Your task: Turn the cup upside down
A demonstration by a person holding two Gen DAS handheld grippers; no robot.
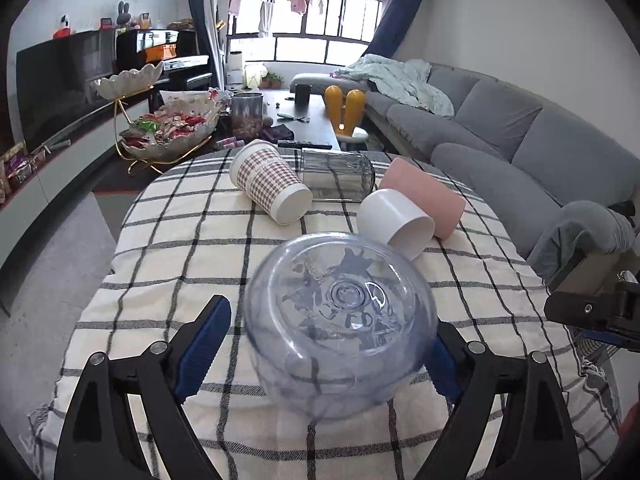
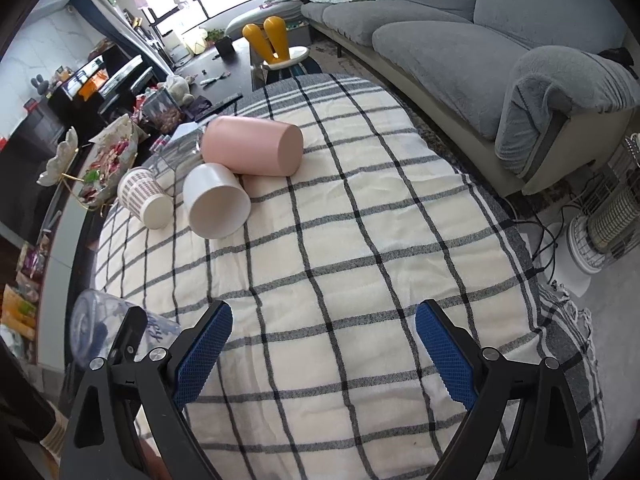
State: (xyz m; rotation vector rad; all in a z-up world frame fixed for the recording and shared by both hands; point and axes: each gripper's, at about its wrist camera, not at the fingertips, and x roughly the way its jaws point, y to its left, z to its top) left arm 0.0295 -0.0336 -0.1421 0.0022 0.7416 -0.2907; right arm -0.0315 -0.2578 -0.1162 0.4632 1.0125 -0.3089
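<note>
Clear blue cup (image 1: pixel 340 324): between the jaws of the left gripper (image 1: pixel 324 344), base toward camera, contact uncertain; flip in progress, not yet set down. Right gripper (image 2: pixel 324 344): jaws apart, empty. Beyond the clear blue cup, on their sides: checked cup (image 1: pixel 270 180), white cup (image 1: pixel 394 222), pink cup (image 1: pixel 426 200), untouched

The left tool (image 1: pixel 326 344) has its blue pads (image 1: pixel 202 350) spread wide, one on each side of the cup (image 1: pixel 340 324). The right tool (image 2: pixel 324 350) is spread wide too, nothing between its pads (image 2: pixel 202 354).
</note>
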